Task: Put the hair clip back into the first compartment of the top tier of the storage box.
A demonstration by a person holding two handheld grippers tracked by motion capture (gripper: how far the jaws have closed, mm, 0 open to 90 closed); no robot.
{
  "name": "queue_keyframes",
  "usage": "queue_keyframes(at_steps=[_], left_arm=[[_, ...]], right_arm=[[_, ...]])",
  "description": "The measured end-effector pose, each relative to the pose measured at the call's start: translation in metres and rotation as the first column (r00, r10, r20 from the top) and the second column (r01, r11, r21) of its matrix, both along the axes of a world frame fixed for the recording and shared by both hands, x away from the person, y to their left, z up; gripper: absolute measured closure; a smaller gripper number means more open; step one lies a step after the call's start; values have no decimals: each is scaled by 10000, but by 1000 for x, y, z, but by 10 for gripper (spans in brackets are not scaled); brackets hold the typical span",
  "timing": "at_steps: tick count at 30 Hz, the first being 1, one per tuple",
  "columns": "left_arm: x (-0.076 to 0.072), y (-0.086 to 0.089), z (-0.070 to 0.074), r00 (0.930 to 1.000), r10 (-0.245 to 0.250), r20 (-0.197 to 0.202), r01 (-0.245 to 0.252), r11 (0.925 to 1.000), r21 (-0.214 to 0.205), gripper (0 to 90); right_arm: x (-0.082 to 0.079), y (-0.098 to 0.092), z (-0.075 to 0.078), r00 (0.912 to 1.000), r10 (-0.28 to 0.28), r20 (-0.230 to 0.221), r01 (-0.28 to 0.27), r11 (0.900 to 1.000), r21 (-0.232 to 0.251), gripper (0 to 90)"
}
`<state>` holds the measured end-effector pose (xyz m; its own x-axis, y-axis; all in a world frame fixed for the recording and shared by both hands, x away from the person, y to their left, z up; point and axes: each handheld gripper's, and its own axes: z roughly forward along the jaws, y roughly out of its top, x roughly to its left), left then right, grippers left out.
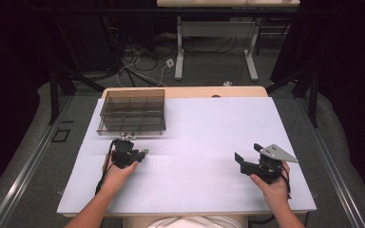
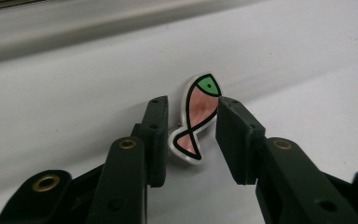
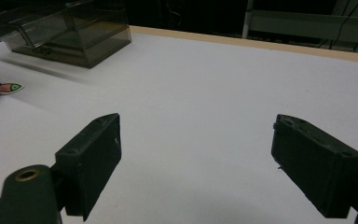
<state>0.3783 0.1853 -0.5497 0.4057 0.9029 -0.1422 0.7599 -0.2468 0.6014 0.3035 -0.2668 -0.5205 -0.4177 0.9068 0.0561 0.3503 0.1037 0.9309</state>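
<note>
Fish piece: a small flat fish-shaped token (image 2: 196,119) lay on the white table (image 1: 199,142), at about 7 o'clock from the compartment box (image 1: 132,111) and just beside it.
Left gripper: the left gripper (image 2: 191,140) stood with its jaws narrowed around the fish; the right pad (image 2: 233,135) met the fish near its head, the left pad (image 2: 157,135) looked a hair off the tail, so no firm clamp yet, as far as I could tell.
Right gripper: the right gripper (image 3: 196,163) sat wide apart over bare table at about 4 o'clock from the box, holding nothing.
Handling: probably very light, stiff and thin; glossy face, so likely slippery and apt to skid or flip on the smooth top.
Where to grip: across the narrow waist, edge to edge, rather than at head or tail.
Materials: pink pearly body, green head, black outline, pale rim; matte black blocky pads; smoky translucent plastic box with dividers.
</note>
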Motion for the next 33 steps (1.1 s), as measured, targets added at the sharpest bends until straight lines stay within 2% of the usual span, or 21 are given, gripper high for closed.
queue_keyframes(at_steps=[18, 30, 33], left_arm=[[-4, -2, 0, 9998, -147, 131, 143, 9994, 303, 762], [-4, -2, -1, 9997, -156, 191, 151, 9995, 288, 770], [-4, -2, 0, 9999, -148, 63, 147, 9997, 217, 771]], right_arm=[[0, 0, 0, 10000, 17, -50, -17, 10000, 12, 157], [1, -1, 0, 10000, 34, 2, -34, 10000, -19, 157], [1, -1, 0, 10000, 55, 13, -55, 10000, -44, 157]])
